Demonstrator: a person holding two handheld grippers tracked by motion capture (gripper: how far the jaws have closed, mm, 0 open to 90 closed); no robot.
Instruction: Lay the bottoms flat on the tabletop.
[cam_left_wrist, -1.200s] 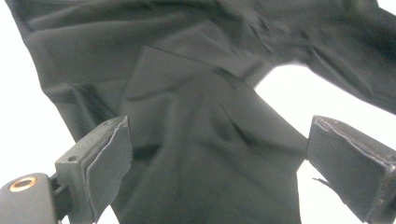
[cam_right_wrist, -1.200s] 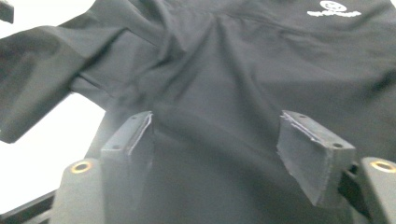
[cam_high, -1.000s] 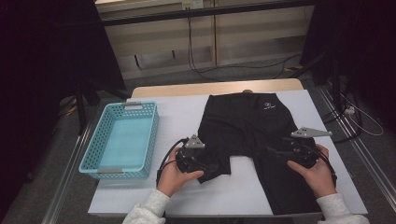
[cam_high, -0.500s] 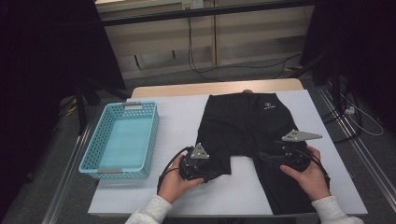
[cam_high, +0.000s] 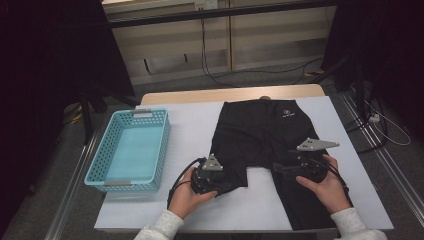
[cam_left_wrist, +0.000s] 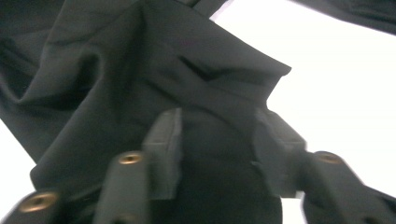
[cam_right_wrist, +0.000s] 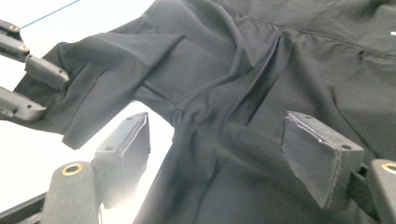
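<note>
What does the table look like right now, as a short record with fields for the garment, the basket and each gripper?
garment: black shorts spread flat on the white table, waistband at the far side
basket: turquoise basket to the left of the shorts, nothing in it
left gripper: at the hem of the left leg, jaws have just been closing, fabric between them
right gripper: jaws open over the right leg near the crotch

Light grey sleeves; black tool (cam_high: 227, 184) with brass screws and grey three-cornered plate.
</note>
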